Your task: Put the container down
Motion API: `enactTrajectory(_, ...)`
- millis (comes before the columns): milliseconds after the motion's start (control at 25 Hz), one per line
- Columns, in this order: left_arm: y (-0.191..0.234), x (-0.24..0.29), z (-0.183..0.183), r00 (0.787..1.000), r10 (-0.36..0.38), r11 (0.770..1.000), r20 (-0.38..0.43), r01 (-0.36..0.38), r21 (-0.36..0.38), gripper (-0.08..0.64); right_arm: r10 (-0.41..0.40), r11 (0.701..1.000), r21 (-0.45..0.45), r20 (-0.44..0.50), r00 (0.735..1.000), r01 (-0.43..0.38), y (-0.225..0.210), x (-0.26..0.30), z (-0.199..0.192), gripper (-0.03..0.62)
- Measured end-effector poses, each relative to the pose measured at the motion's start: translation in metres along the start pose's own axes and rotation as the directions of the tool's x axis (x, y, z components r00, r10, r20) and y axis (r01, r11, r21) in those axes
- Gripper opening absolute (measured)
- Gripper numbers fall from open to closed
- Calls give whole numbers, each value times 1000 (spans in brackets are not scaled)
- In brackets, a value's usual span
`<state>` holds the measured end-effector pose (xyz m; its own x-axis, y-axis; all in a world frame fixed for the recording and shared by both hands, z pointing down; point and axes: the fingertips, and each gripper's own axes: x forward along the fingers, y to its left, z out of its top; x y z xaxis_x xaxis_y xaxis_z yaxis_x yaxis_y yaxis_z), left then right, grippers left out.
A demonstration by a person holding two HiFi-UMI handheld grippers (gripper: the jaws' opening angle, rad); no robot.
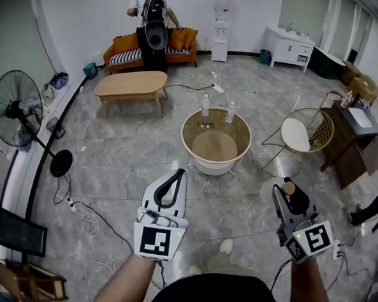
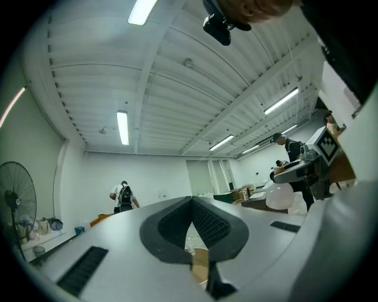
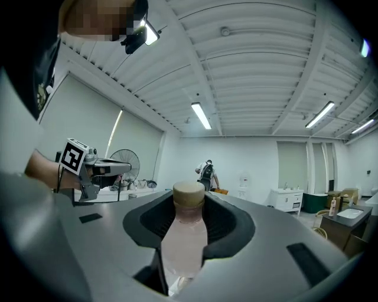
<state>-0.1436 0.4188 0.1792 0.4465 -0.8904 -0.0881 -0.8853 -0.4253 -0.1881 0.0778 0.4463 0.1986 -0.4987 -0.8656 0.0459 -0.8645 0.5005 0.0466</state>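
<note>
The tan-capped bottle (image 3: 184, 236) is not yet down. The right hand-held gripper (image 1: 291, 196) pinches it in the air, well apart from the round bench (image 1: 184, 141) ahead. The left hand-held gripper (image 1: 176, 176) is pressed together, empty.

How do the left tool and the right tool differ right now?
The left tool has its jaws meeting at the tips; the right tool has them apart. The left tool is empty; the right tool grips a clear plastic bottle with a tan cap. Both point level.
</note>
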Motion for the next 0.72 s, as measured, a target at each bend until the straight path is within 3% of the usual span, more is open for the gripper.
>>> enactTrajectory(320,15,36,-21,998,43,998,-34,-45,-40,11,10,1000,9,-2,1000,-10,-34,35,-9,149)
enactTrajectory(720,21,77,-36,996,75,997,-48,-75,-9,11,32,999,22,-29,999,-31,-71,70,-25,149)
